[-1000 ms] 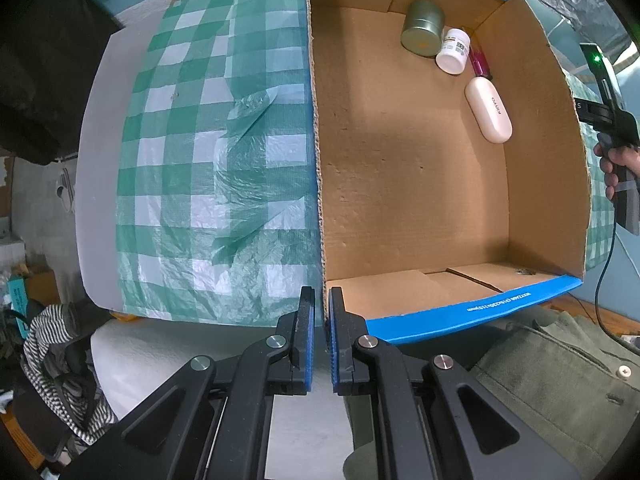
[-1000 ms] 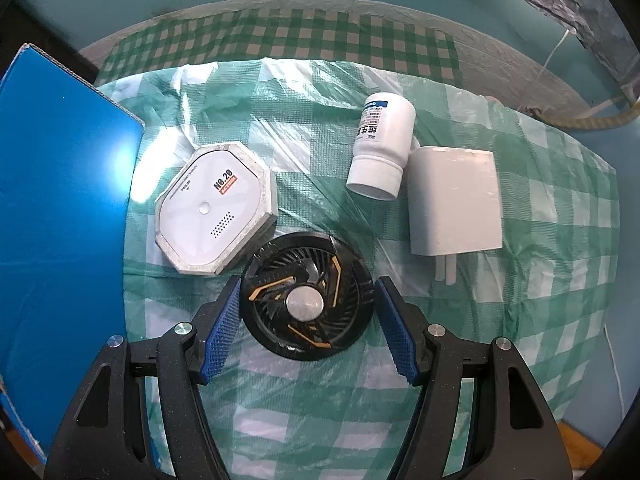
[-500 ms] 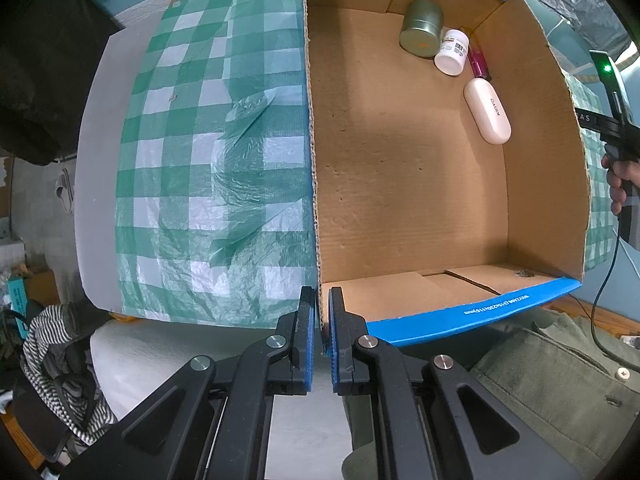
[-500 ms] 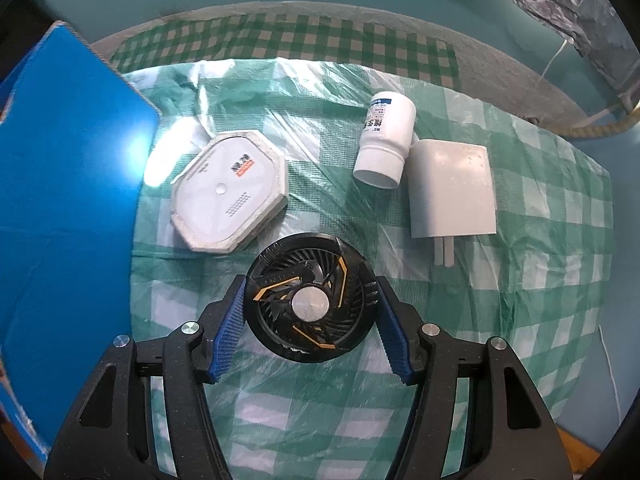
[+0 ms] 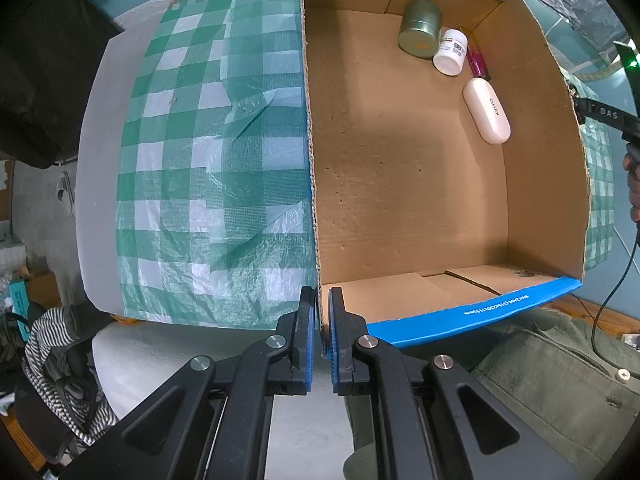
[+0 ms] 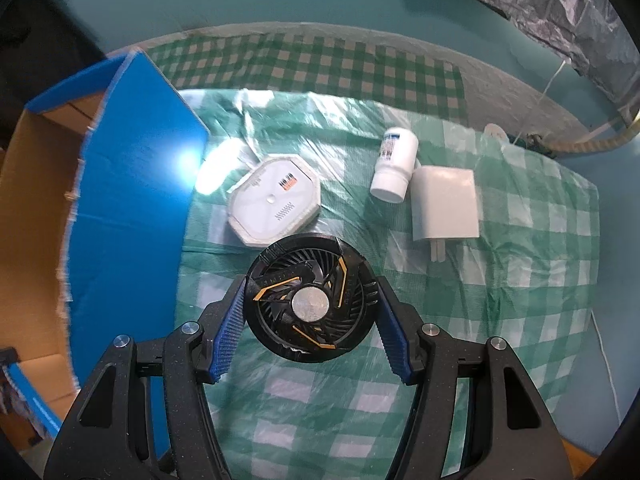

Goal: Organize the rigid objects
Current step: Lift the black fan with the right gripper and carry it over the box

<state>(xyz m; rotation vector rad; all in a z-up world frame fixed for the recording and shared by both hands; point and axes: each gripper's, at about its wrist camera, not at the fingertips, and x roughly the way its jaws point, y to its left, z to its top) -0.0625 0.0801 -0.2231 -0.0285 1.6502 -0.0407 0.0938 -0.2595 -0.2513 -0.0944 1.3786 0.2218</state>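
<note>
The right gripper (image 6: 308,322) is clamping the black fan (image 6: 310,304) across its rim, both blue pads pressed against it, and the fan is hanging clear of the green checked cloth (image 6: 500,280). The left gripper (image 5: 322,334) is pinching the near wall of the cardboard box (image 5: 400,200) shut-jawed, steadying it at 6 o'clock.

To do this well, I would be keeping the fan level and carrying it toward 9 o'clock, over the blue flap (image 6: 132,200), then lowering it onto bare floor away from the 4 items at the box's 1 o'clock corner.

On the cloth, the white octagonal device (image 6: 274,204) is lying at 11 o'clock of the fan, the white bottle (image 6: 394,170) and charger (image 6: 444,204) at 1 o'clock. Teal walls and crinkled foil (image 6: 560,12) are surrounding the table.
</note>
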